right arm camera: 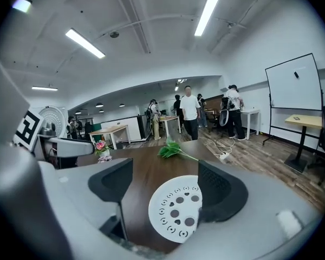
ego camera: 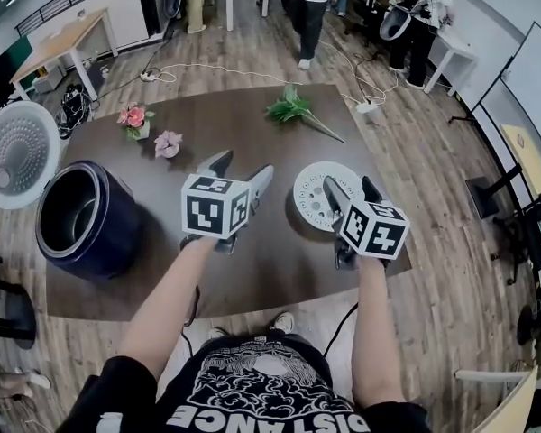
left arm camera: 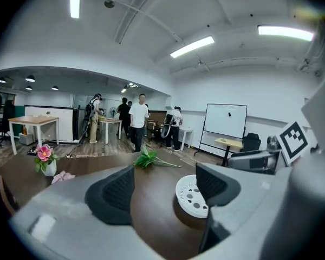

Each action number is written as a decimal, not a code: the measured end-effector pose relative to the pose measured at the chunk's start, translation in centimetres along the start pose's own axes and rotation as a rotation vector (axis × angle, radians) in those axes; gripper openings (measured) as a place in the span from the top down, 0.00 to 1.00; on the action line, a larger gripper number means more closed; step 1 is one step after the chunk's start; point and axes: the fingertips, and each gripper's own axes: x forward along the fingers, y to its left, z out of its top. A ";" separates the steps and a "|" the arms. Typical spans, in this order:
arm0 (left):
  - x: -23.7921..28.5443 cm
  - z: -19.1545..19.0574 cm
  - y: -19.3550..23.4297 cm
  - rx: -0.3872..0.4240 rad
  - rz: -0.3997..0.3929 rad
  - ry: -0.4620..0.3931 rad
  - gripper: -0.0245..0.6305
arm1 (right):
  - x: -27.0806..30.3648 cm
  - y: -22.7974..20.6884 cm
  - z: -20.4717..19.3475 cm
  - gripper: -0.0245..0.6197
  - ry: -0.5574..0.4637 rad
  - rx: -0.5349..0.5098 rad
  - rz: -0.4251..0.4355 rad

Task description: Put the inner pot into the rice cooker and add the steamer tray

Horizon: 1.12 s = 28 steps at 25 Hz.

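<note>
Both claws are open. Our left gripper (ego camera: 243,168) hangs over the middle of the table with its jaws wide apart and nothing held between them. Our right gripper (ego camera: 349,186), just to its right, has its jaws spread as wide and grips nothing either.

We see a dark brown table (ego camera: 270,260) filling the middle of the head view. At its left end, in the left middle of the frame, stands the dark blue rice cooker (ego camera: 104,242), upright and open at the top. Inside it we make out a grey metal lining that looks like the inner pot (ego camera: 65,207), seated down in the well; we cannot see its bottom clearly. The cooker's white round lid (ego camera: 16,156), dotted with small holes on its inner face, stands tipped back at the cooker's upper left, past the table's edge.

The white steamer tray (right arm camera: 176,210) lies flat on the table right of centre, well apart from the cooker. In the right gripper view it sits low in the frame between that gripper's pads, its holes facing up. The right-hand pad overlaps its rim, but we cannot tell whether they touch. In the left gripper view the tray shows partly behind the right-hand jaw.

A green leafy sprig (ego camera: 293,108) lies near the table's upper edge. At upper left a small white vase (ego camera: 137,133) holds a pink flower (ego camera: 133,115), and a paler bloom (ego camera: 168,142) lies just beside it on the wood.
</note>
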 end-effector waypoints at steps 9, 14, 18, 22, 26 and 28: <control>5.2 -1.0 -2.7 -0.043 -0.006 0.038 0.42 | 0.5 -7.3 -1.1 0.39 0.035 0.032 -0.042; 8.7 -2.8 -4.0 -0.074 -0.011 0.082 0.42 | 1.9 -10.6 -2.6 0.39 0.077 0.051 -0.043; 11.4 -4.0 -5.5 -0.106 -0.012 0.121 0.42 | 2.8 -13.7 -3.9 0.39 0.124 0.069 -0.038; 13.8 -5.4 -6.4 -0.125 -0.006 0.163 0.42 | 4.0 -15.8 -5.3 0.39 0.169 0.089 -0.020; 15.3 -7.4 -6.4 -0.146 0.001 0.216 0.42 | 5.3 -16.9 -6.9 0.39 0.208 0.114 -0.004; 15.8 -8.6 -6.1 -0.168 0.005 0.241 0.42 | 5.9 -17.1 -7.8 0.39 0.226 0.120 0.006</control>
